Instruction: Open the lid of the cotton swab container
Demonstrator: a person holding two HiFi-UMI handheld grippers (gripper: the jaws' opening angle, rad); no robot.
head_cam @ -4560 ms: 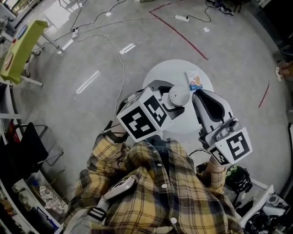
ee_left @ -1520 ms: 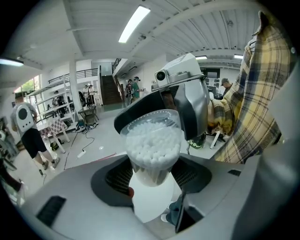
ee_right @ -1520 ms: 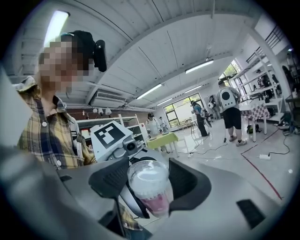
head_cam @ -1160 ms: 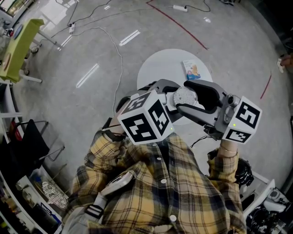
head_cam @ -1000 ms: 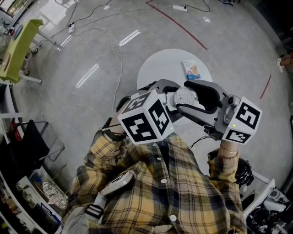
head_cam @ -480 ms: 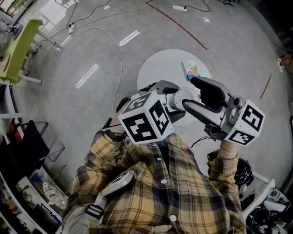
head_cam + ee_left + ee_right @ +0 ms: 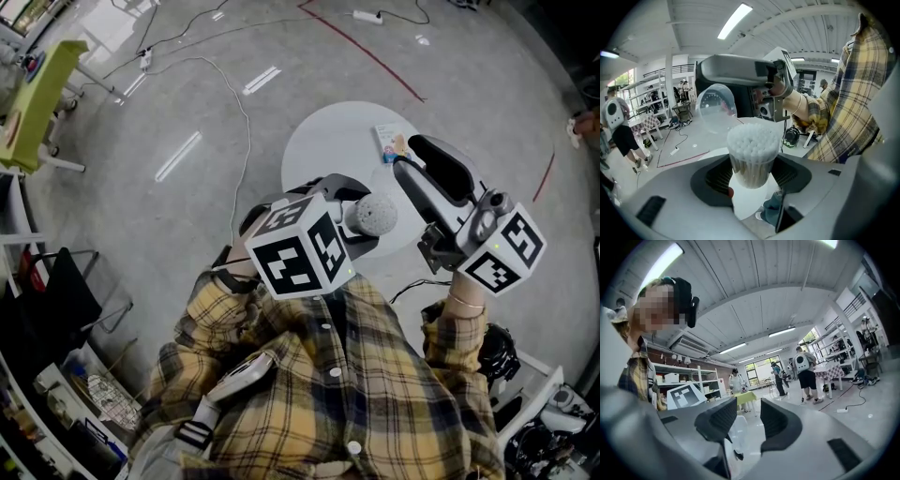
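My left gripper (image 7: 361,217) is shut on a clear cotton swab container (image 7: 752,157), held upright over the round white table (image 7: 323,141). The container's top is uncovered and the white swab tips (image 7: 371,214) show. In the left gripper view the jaws clamp the container's sides. My right gripper (image 7: 411,157) stands to the right of the container and apart from it. Its jaws are closing, with the clear domed lid (image 7: 715,107) between them; in the right gripper view the lid (image 7: 733,434) shows low between the pads.
A small printed box (image 7: 394,142) lies on the table's far side. Cables and a red tape line (image 7: 366,56) run over the grey floor. A green-topped stand (image 7: 37,94) is at far left. People stand in the background (image 7: 806,376).
My right gripper, which enclosed the container's top a second ago, has drawn away to the right with the lid. The swab tips are now uncovered. The left gripper has kept still.
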